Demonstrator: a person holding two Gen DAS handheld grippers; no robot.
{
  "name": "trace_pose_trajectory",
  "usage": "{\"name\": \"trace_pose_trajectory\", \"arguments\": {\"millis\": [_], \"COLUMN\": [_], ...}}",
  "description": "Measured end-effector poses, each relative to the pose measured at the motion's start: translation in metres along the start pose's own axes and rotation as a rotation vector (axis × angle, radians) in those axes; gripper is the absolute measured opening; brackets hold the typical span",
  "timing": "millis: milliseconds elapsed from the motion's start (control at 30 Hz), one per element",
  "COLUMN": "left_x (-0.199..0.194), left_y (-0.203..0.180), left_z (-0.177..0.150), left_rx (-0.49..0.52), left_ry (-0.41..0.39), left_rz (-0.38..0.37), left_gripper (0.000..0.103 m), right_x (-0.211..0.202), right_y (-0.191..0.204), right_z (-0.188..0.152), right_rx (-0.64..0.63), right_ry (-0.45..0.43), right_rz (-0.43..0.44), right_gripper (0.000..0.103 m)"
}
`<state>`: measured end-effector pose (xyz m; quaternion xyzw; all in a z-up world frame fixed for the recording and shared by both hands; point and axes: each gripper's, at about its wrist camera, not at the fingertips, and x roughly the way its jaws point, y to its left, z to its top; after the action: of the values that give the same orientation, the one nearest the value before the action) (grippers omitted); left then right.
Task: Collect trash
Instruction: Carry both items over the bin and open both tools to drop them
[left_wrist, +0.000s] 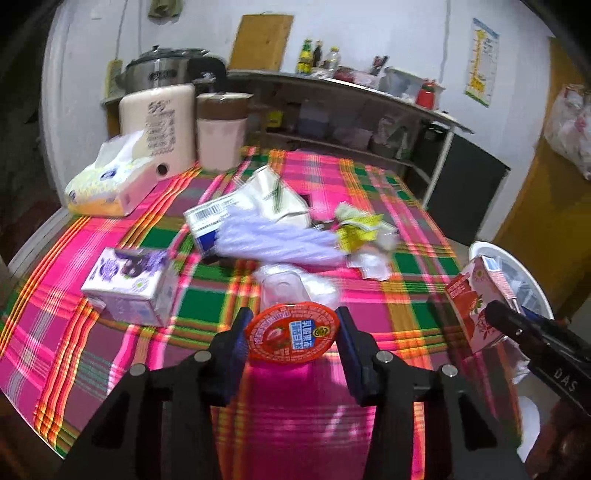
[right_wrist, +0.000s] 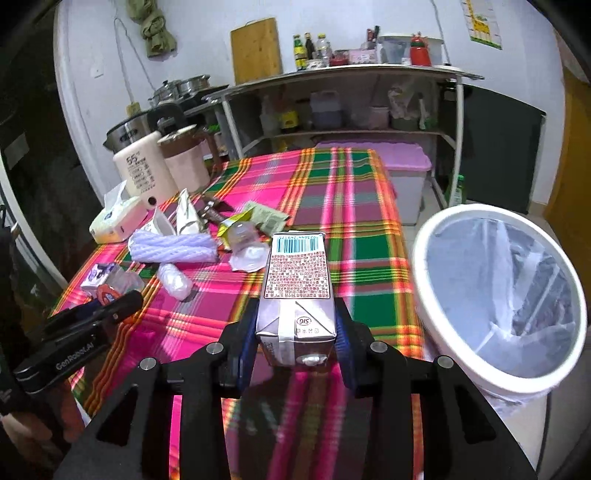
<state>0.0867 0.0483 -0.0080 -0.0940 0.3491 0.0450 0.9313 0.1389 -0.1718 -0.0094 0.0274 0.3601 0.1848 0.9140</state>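
My left gripper is shut on a small jelly cup with a red foil lid, held just above the plaid tablecloth. My right gripper is shut on a strawberry drink carton, barcode end pointing away, lifted over the table's right side; the same carton shows at the right of the left wrist view. A white bin with a clear liner stands right of the table. Trash left on the cloth: a purple carton, lilac foam netting, a yellow wrapper, a clear cup.
A tissue pack, a beige kettle and a pink jar stand at the table's far left corner. A metal shelf rack with bottles lines the back wall. A lilac-lidded box sits on the floor beyond the table.
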Motion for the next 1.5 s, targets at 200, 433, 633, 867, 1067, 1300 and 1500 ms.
{"name": "trace_pose_trajectory", "arguments": {"millis": [200, 433, 633, 867, 1067, 1300, 1500], "left_x": [-0.001, 0.015, 0.029, 0.052, 0.064, 0.067, 0.061], "left_y": [-0.042, -0.109, -0.166, -0.209, -0.227, -0.229, -0.226], "left_z": [0.010, 0.023, 0.030, 0.026, 0.024, 0.025, 0.025], "left_rx": [0.072, 0.179, 0.266, 0.325, 0.365, 0.367, 0.359], "left_ry": [0.007, 0.041, 0.060, 0.115, 0.145, 0.156, 0.138], "left_rz": [-0.102, -0.262, -0.383, -0.455, -0.474, -0.470, -0.467], "left_gripper": [0.047, 0.047, 0.047, 0.047, 0.047, 0.054, 0.056], "right_x": [-0.026, -0.048, -0.055, -0.051, -0.045, -0.038, -0.047], "right_y": [-0.038, -0.094, -0.132, -0.161, -0.171, -0.171, -0.167], "right_z": [0.000, -0.004, -0.006, -0.011, -0.009, -0.009, -0.009], "right_rx": [0.048, 0.122, 0.169, 0.188, 0.189, 0.174, 0.170], "right_ry": [-0.038, -0.054, -0.046, -0.002, 0.007, 0.030, 0.001], "right_rz": [-0.070, -0.165, -0.225, -0.252, -0.257, -0.242, -0.243], "right_gripper": [0.039, 0.039, 0.039, 0.039, 0.039, 0.039, 0.042]}}
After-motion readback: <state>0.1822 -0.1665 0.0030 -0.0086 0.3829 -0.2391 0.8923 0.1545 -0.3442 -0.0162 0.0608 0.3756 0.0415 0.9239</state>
